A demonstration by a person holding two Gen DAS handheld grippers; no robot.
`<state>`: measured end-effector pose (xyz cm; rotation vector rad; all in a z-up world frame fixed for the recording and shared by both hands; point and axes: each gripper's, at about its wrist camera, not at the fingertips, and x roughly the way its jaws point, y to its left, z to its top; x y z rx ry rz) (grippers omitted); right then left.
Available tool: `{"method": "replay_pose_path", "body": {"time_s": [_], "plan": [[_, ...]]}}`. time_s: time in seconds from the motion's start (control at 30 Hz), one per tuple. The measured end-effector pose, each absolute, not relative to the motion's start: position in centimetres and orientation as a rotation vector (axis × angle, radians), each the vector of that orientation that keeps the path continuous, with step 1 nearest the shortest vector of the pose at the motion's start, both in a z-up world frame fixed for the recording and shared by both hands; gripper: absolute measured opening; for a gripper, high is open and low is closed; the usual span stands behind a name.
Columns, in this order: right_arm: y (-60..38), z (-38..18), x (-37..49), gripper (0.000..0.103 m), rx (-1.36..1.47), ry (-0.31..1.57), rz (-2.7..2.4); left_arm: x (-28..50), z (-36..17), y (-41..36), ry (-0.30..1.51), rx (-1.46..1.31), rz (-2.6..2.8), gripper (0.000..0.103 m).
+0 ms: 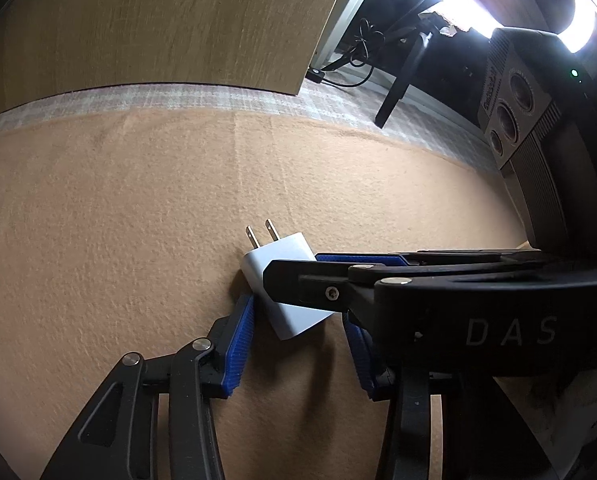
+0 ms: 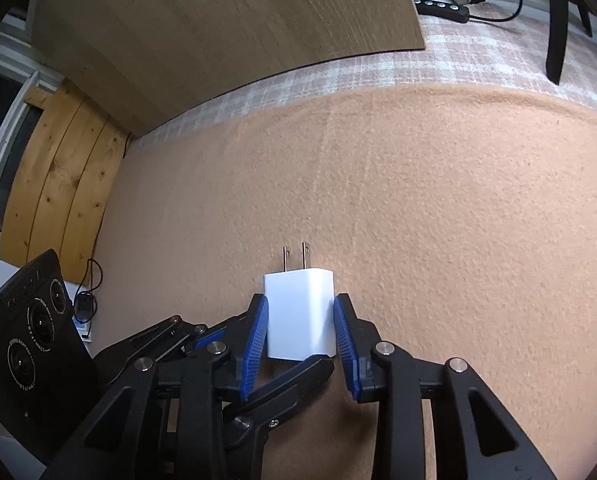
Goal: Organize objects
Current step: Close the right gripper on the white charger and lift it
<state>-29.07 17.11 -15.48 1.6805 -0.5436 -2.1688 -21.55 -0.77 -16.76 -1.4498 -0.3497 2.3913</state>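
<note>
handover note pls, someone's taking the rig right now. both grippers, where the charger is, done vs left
Right gripper: shut on the white charger, blue pads on both its sides, prongs pointing away.
Left gripper: around the same charger from the other side; one pad touches it, the other looks clear, so open.
Charger lies flat on the tan blanket, not lifted.
Done: grasp made.
Left: lift and put it away; no destination is visible in either view.
</note>
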Motion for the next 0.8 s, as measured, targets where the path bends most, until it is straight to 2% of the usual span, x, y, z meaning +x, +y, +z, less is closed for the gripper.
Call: {"method": "replay_pose_path", "body": {"time_s": [0.33,0.8], "plan": [[18.7,-14.9,-25.9,0.031,1.661,-0.586,-2.171,-18.6,-16.2,0.9,-0.43,-1.428,2.389,0.047],[25.5,-9.8,-16.8,0.031,1.541,-0.671,-2.32,-13.0,-11.1,10.2,-0.282,-1.312,2.368,0.047]]}}
